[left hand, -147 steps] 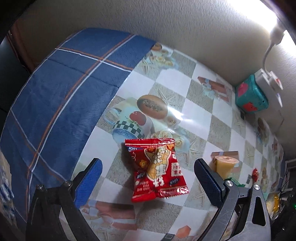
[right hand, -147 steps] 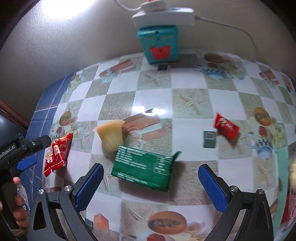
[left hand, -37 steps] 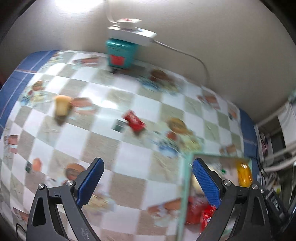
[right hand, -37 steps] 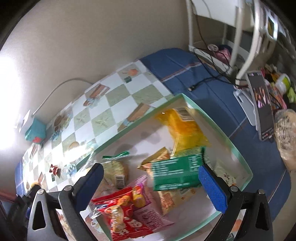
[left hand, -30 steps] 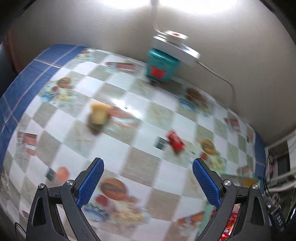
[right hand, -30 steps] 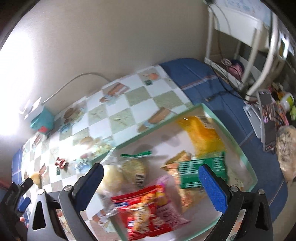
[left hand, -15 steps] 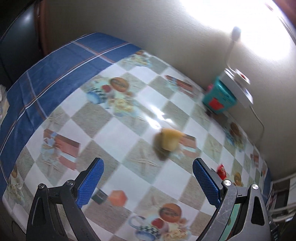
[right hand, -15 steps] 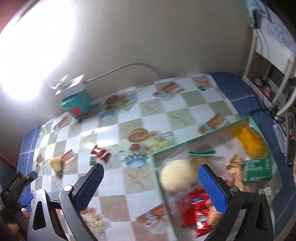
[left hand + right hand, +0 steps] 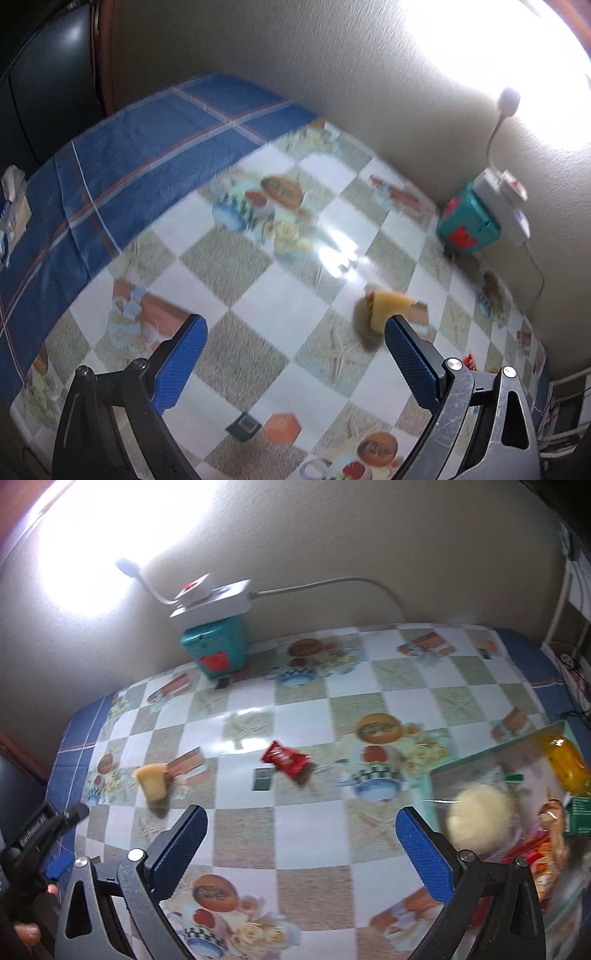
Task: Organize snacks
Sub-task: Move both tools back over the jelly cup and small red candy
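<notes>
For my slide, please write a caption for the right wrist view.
Open right gripper above tablecloth; red candy and yellow snack remain outside the tray.

A yellow jelly cup [image 9: 152, 780] lies tipped on its side on the desk, well left of a red wrapped candy [image 9: 285, 762]. At the right, a green-rimmed tray [image 9: 496, 751] holds what looks like a pale round bun [image 9: 478, 821], blurred, beside red, green and orange packets.
</notes>
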The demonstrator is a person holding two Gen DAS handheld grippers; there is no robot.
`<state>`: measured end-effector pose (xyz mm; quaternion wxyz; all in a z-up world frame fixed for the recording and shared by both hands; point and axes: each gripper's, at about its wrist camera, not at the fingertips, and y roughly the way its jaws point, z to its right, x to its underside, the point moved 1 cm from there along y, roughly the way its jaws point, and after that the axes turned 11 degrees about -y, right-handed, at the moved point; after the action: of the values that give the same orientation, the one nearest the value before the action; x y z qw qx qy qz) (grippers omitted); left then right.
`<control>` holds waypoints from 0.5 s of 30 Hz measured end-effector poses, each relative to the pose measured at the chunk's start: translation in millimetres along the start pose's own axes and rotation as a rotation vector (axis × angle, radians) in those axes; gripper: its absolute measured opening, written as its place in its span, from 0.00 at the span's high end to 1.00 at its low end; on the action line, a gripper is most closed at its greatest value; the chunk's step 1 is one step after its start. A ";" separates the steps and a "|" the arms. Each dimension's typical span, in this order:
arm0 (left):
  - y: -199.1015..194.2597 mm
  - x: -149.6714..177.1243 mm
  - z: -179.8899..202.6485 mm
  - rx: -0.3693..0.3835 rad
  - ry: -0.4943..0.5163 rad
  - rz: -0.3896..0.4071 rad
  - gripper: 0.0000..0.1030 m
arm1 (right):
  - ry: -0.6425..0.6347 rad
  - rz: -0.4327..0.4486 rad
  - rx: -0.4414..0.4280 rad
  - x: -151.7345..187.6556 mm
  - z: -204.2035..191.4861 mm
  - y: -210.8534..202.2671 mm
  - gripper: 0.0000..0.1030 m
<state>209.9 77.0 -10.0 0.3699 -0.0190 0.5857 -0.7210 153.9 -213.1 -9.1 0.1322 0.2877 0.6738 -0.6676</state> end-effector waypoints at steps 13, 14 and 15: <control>4.0 13.5 27.0 0.063 0.085 0.046 0.06 | 0.021 0.028 -0.020 5.5 -0.9 20.2 0.00; 4.5 14.4 28.9 0.067 0.092 0.045 0.06 | 0.025 0.027 -0.029 5.2 0.2 22.5 0.00; 5.8 15.0 31.0 0.074 0.097 0.040 0.06 | 0.027 0.027 -0.038 5.1 1.0 24.0 0.00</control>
<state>216.3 42.6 -11.3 0.3558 0.0415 0.5760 -0.7348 163.2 -214.4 -31.8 0.1377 0.3033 0.6840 -0.6490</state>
